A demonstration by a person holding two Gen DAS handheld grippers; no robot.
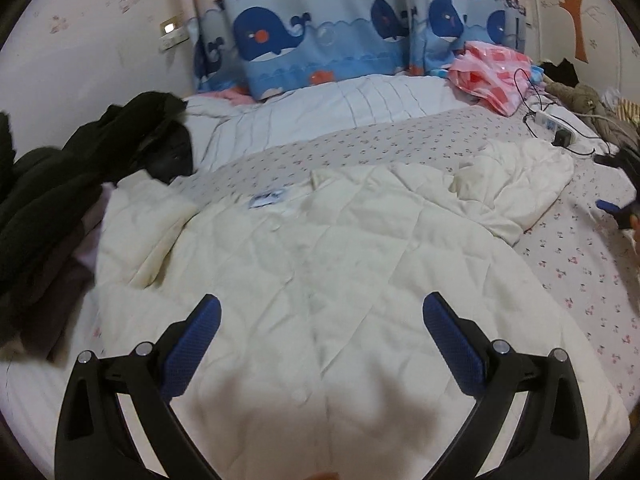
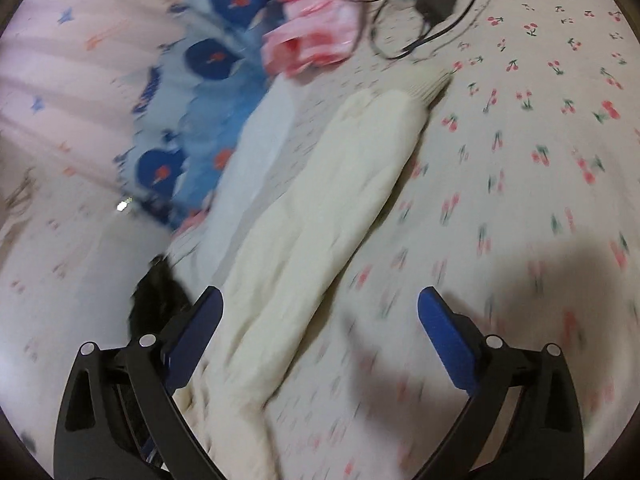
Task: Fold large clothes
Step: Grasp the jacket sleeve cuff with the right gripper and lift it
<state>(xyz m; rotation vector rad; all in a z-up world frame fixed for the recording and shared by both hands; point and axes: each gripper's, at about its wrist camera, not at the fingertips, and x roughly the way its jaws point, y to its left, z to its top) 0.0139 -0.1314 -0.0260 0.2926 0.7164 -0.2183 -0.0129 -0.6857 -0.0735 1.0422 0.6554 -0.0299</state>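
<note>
The cream quilted jacket (image 1: pixel 320 248) lies spread on the bed (image 1: pixel 580 272), front up, its button placket running from 6 o'clock up to the collar and label at 12 o'clock in the left wrist view; that is its long axis. One sleeve (image 1: pixel 516 184) is crumpled toward 2 o'clock, and in the right wrist view it stretches from 7 toward 1 o'clock, cuff (image 2: pixel 428 84) outermost.

The left tool (image 1: pixel 320 320) hovers over the lower hem, fingers spread wide and gripping nothing. The right tool (image 2: pixel 320 312) is likewise released, straddling the sleeve's near part; that view is blurred.

Risks, as I judge them: the puffy fabric may slip from a shallow pinch, or a pinch may gather the cherry-print sheet (image 2: pixel 520 160) too. At 1 o'clock in the right wrist view, the charger cable (image 2: pixel 420 36) lies near the cuff and could snag. The black garment (image 1: pixel 60 200) at 9 o'clock touches the other sleeve and may drag along.
</note>
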